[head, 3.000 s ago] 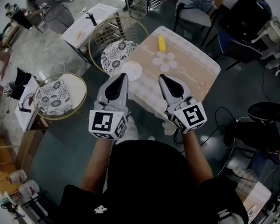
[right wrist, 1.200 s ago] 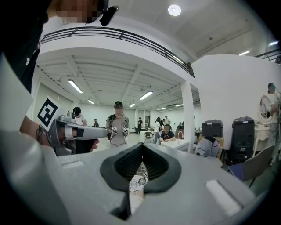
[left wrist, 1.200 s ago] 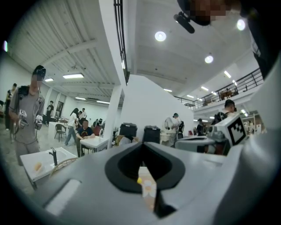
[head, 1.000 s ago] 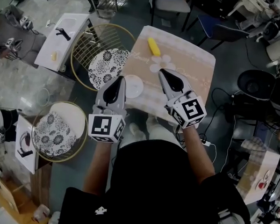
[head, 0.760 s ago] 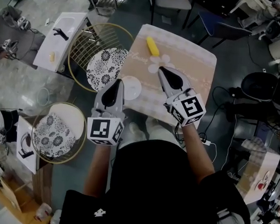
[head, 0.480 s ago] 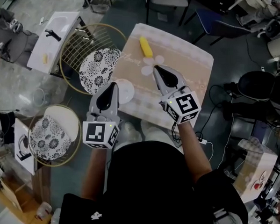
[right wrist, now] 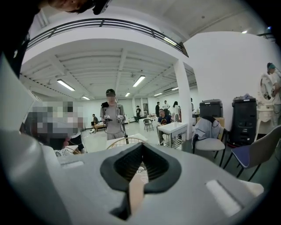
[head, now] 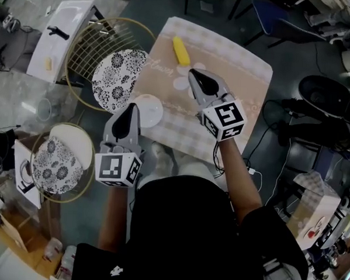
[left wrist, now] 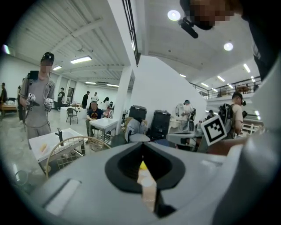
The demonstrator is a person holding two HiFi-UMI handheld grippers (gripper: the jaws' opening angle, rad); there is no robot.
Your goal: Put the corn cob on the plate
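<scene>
Right gripper (head: 195,76) clenched, empty, mid-frame over the table (head: 243,58); left gripper (head: 131,109) looks clenched too, beside the plate (head: 150,110). Corn cob (head: 180,51) top centre, apart from both

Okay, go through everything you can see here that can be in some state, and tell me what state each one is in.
corn cob: lying on the far side of the table, not on the plate, no gripper touching it.
plate: empty, near the table's left edge.
left hand-held gripper: jaws together, holding nothing.
right hand-held gripper: jaws together, holding nothing, short of the corn cob.
</scene>
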